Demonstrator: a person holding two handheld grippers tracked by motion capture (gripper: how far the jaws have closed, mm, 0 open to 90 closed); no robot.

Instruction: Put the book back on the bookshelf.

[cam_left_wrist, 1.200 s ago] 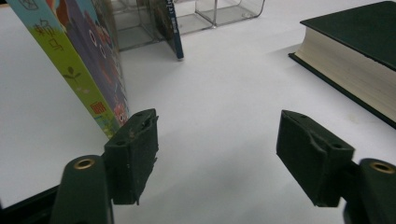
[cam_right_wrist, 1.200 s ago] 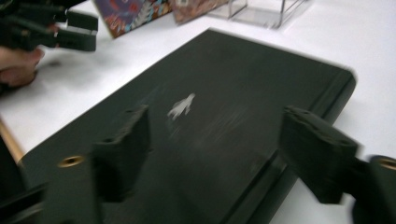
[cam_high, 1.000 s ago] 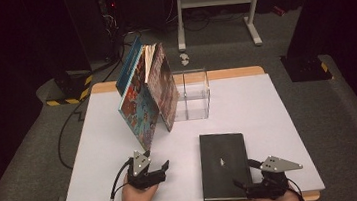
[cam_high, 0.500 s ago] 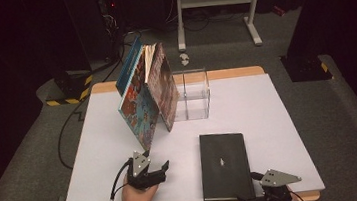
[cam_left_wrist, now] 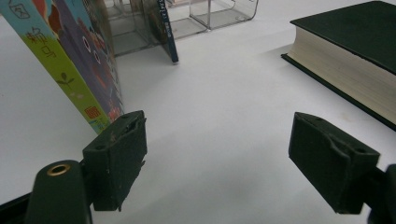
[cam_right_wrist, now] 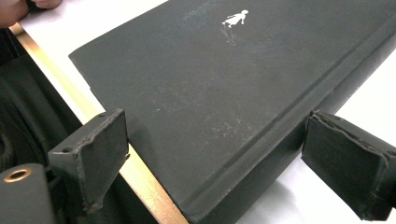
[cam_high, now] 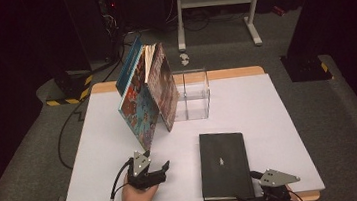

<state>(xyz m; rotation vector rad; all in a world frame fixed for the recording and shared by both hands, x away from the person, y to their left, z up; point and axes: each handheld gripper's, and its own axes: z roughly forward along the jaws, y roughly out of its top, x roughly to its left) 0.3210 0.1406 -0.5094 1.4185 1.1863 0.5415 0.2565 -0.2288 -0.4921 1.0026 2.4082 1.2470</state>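
The right claw is hovering spread around the black book's near corner at lower right, ungripped, so lifting it toward the clear organizer is remaining, while the left claw is idling spread.

A: Black book: far end cut by the right gripper view's top edge; near corner hidden below the frame, between the right gripper's jaws.

B: Picture books: tops cropped above the left gripper; cover print too partial to read.
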